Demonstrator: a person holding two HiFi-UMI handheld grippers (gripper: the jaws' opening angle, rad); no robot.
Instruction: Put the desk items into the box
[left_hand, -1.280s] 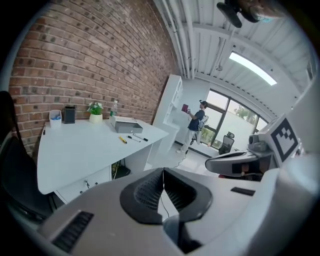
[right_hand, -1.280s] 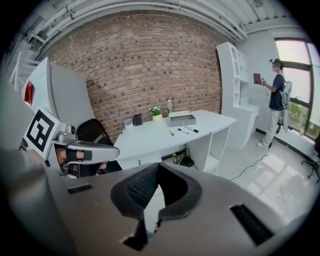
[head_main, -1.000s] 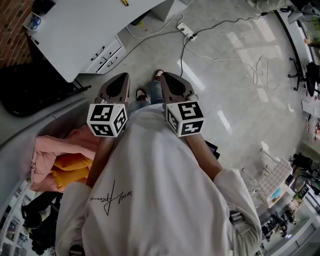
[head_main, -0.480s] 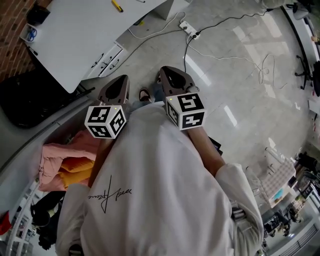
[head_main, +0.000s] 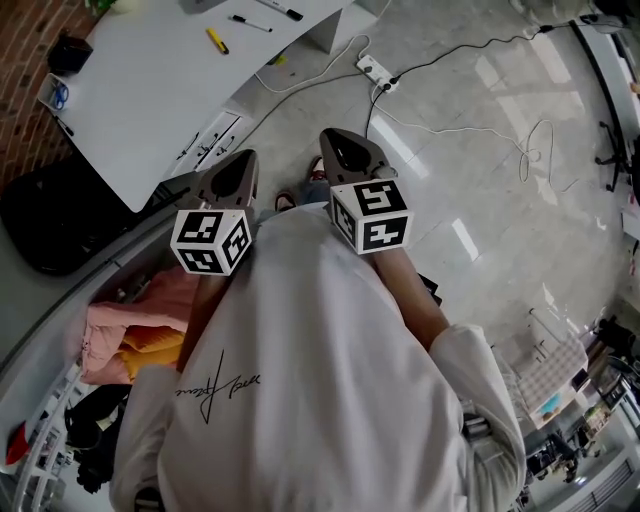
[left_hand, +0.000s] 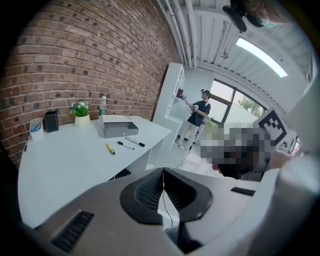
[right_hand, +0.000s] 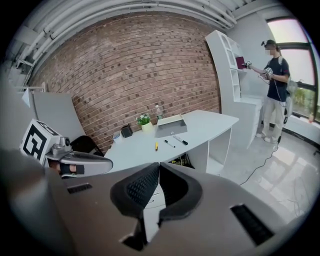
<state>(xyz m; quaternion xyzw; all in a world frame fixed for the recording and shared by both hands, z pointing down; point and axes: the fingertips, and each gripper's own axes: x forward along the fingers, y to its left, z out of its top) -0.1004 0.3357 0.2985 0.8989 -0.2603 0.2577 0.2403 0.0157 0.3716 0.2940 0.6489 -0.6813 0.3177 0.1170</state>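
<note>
I saw left hand-held gripper (left_hand: 163, 172) and right hand-held gripper (right_hand: 159, 165) clenched, empty, well apart from bench (right_hand: 205, 125); box (right_hand: 170, 125) apparently open-topped.

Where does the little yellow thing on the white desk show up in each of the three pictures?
Head view: the yellow item lies top left, on the white desk.
Left gripper view: the yellow item sits left of centre, above the jaws.
Right gripper view: the yellow item sits mid-picture, above the jaws.
Shared landmark: the two black pens beside it.

Box (right_hand: 170, 125) on desk (right_hand: 210, 125), pens (right_hand: 180, 140) before it, plant (right_hand: 144, 120) to its left
</note>
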